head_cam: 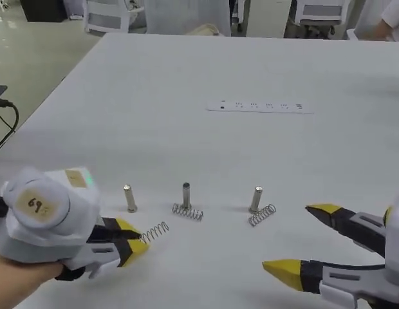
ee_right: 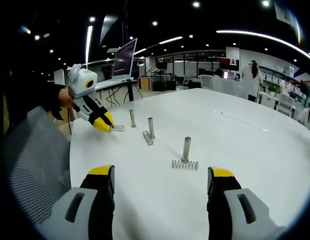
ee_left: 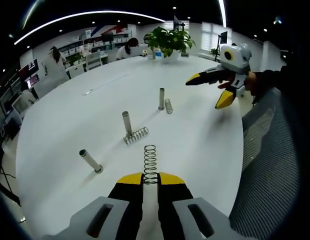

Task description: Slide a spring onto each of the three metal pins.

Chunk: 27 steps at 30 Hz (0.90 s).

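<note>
On the white table (head_cam: 186,96) three metal pins stand upright in a row, all of them bare: the left pin (head_cam: 129,197), the middle pin (head_cam: 186,194) and the right pin (head_cam: 257,198), as the head view has them. The middle spring (head_cam: 187,212) lies on its side against the foot of the middle pin, and the right spring (head_cam: 262,215) lies just beside the foot of the right pin. The held spring (head_cam: 154,231) sits on the near side of the left pin, pinched by one end between the yellow tips of the left gripper (head_cam: 140,239). The rest of the coil sticks straight out ahead of the closed jaws; whether its free end touches the tabletop I cannot tell. A round tan sticker (head_cam: 37,206) on top of that gripper carries a handwritten number that reads like 69. A hand (head_cam: 19,283) wraps the tool from below at the near left corner and holds it low and almost level, its nose aimed between the left and middle pins. The right gripper (head_cam: 287,236) hovers at the near right, clear of the tabletop, with its jaws spread wide and nothing between them. It points in toward the row, and the right pin stands ahead between its tips in the right gripper view. A white power strip (head_cam: 260,106) lies well beyond the pins, and any print on it is too small to read. Office chairs (head_cam: 109,16) stand past the far edge.
</note>
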Available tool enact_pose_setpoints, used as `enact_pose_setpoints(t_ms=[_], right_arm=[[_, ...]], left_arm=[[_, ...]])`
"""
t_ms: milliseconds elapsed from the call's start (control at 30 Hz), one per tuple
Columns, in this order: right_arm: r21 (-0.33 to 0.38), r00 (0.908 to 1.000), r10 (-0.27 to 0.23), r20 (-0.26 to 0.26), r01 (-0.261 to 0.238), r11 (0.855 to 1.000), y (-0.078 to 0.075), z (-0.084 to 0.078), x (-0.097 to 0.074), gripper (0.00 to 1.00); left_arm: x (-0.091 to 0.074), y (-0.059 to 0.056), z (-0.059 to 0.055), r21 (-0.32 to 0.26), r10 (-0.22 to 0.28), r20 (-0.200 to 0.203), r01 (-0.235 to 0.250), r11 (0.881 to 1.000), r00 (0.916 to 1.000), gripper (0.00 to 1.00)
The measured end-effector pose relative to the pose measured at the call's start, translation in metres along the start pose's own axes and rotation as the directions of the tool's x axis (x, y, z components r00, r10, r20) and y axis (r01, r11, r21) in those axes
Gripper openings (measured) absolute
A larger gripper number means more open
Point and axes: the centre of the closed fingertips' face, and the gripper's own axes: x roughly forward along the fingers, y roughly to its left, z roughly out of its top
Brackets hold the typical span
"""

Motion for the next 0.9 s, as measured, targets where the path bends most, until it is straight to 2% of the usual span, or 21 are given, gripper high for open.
enact_pose_setpoints(t_ms=[133,300,567,900], right_arm=[[-0.004,0.9995,0.031,-0.007,-0.031,1.000,0.007,0.003,-0.001,0.69],[0.000,0.9950,0.100,-0.004,-0.100,0.995,0.021,0.012,-0.001,0.55],[-0.030,0.9752,0.219,-0.035,-0.220,0.975,0.045,0.018,0.002,0.38],[-0.046,0.9530,0.301,-0.033,-0.302,0.952,0.058,0.029,0.008,0.33]], left_arm=[[-0.001,-0.007,0.002,0.021,-0.019,0.011,0.019,1.000,0.9998,0.02],[-0.001,-0.016,0.004,0.040,-0.044,0.020,0.043,0.998,0.9988,0.02],[-0.003,-0.033,0.013,0.079,-0.092,0.047,0.088,0.993,0.9946,0.02],[-0.005,-0.052,0.023,0.132,-0.156,0.070,0.146,0.980,0.9852,0.02]])
